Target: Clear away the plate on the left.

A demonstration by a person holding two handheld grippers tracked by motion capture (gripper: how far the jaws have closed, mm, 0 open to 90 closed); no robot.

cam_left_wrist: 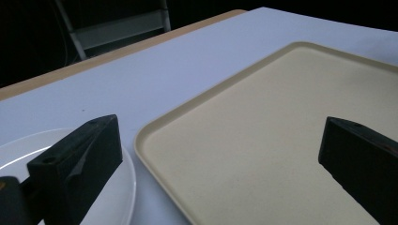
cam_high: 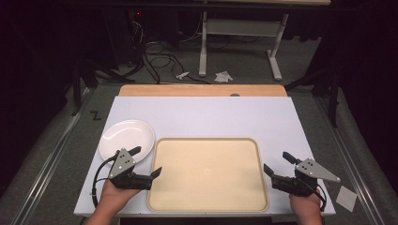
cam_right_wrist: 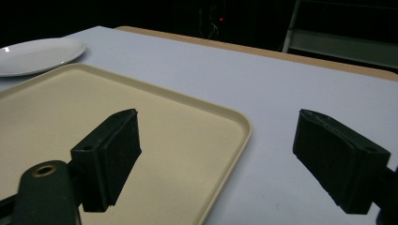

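While both my grippers, the left (cam_high: 147,162) by the plate (cam_high: 126,136) and the right (cam_high: 275,161) beside the tray (cam_high: 207,206), gape wide and hold nothing, I think the job has not begun yet.

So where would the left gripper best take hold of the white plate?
Probably at the near rim of the white plate, coming in low from the person's side with the left gripper. The plate lies flat and shallow on the table, so only its thin raised edge offers a pinch.
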